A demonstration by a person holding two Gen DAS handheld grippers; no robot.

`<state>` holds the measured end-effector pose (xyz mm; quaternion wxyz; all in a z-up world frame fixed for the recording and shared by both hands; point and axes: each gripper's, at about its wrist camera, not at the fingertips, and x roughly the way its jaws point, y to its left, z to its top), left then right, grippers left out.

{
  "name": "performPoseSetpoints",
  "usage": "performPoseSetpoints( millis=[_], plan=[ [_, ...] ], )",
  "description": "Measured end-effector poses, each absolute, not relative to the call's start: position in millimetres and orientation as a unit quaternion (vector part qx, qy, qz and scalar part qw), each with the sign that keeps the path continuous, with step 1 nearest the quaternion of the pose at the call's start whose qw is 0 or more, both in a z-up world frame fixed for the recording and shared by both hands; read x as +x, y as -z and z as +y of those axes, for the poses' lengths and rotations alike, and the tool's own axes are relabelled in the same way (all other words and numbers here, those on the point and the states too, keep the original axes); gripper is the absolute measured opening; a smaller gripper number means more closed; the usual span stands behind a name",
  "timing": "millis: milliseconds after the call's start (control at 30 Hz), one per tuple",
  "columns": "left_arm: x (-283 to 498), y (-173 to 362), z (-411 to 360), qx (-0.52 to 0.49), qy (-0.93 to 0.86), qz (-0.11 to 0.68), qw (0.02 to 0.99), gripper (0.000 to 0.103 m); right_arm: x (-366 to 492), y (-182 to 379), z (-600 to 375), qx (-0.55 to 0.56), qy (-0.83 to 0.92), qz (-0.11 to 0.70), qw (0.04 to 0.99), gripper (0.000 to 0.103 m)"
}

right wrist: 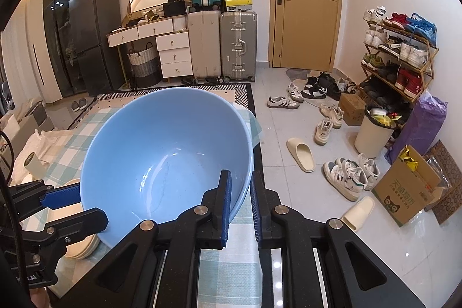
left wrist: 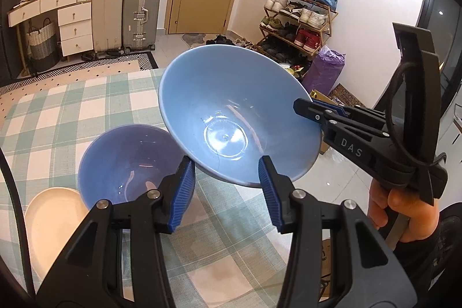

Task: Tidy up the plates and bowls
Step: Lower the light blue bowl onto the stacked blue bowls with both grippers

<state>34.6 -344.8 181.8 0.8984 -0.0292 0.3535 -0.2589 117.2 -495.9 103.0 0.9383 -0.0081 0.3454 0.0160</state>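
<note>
A large light blue bowl (left wrist: 231,111) hangs tilted in the air over the checked table. My right gripper (right wrist: 241,201) is shut on its rim; the bowl (right wrist: 161,163) fills the right wrist view. That gripper also shows in the left wrist view (left wrist: 310,107) at the bowl's right edge. A second, darker blue bowl (left wrist: 127,163) stands on the table below and to the left. My left gripper (left wrist: 225,192) is open and empty, jaws wide apart, just in front of both bowls. A cream plate (left wrist: 55,227) lies left of the darker bowl.
The table has a green and white checked cloth (left wrist: 72,106). Cream plates (right wrist: 83,244) are stacked under the left gripper (right wrist: 66,207) in the right wrist view. A roll (right wrist: 34,163) lies at the table's left. Shoes, boxes and a bin (right wrist: 372,132) cover the floor to the right.
</note>
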Motion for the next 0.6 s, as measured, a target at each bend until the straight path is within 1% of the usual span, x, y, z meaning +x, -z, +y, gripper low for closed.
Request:
performPoseSetpoints(
  millis=[233,600],
  plan=[
    [24.3,-189.1,-326.2,-0.031,0.252,0.350,0.902,0.043,112.2,-108.3,-481.4,-0.009,-0.026,0.340,0.940,0.014],
    [24.8,-185.9,-289.2,-0.041,0.233,0.352,0.906,0.043,112.6,-107.7,-449.8,-0.017,-0.048,0.338,0.940,0.014]
  ],
)
